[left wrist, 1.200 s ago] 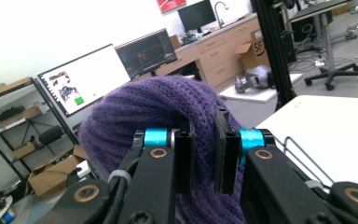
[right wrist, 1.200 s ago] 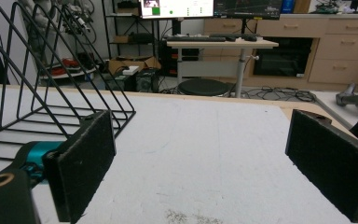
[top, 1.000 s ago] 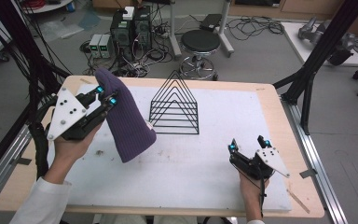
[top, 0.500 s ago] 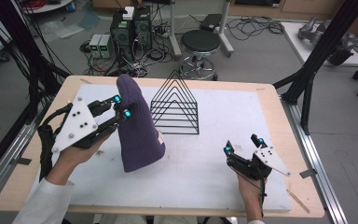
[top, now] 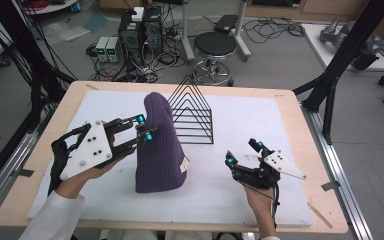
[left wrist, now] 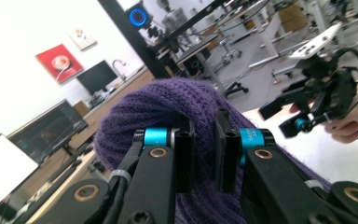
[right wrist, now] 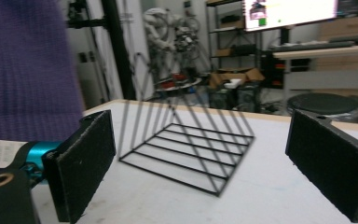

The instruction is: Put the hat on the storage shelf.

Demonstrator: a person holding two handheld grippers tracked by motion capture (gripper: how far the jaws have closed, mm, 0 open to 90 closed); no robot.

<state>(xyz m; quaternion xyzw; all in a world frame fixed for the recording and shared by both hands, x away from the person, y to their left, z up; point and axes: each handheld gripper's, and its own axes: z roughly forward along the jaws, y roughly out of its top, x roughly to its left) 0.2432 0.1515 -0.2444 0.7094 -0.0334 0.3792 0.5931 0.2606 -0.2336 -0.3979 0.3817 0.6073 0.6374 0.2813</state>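
The purple knit beanie (top: 159,145) hangs lifted over the desk (top: 240,200), its hem brushing the white mat, pinched high on its side by the left tool (top: 144,128). Just behind stands the black wire rack (top: 192,112), probably its destination, so placing remains. The right tool (top: 244,151) waits spread, apart. The beanie's opening is hidden.

The hat (top: 159,150) stood at the bench's (top: 290,112) middle, held up off its left side by the left claw (top: 144,128). The rack (top: 194,112) sat just behind it, toward the far edge. The right claw (top: 242,152) hovered near the right front corner.
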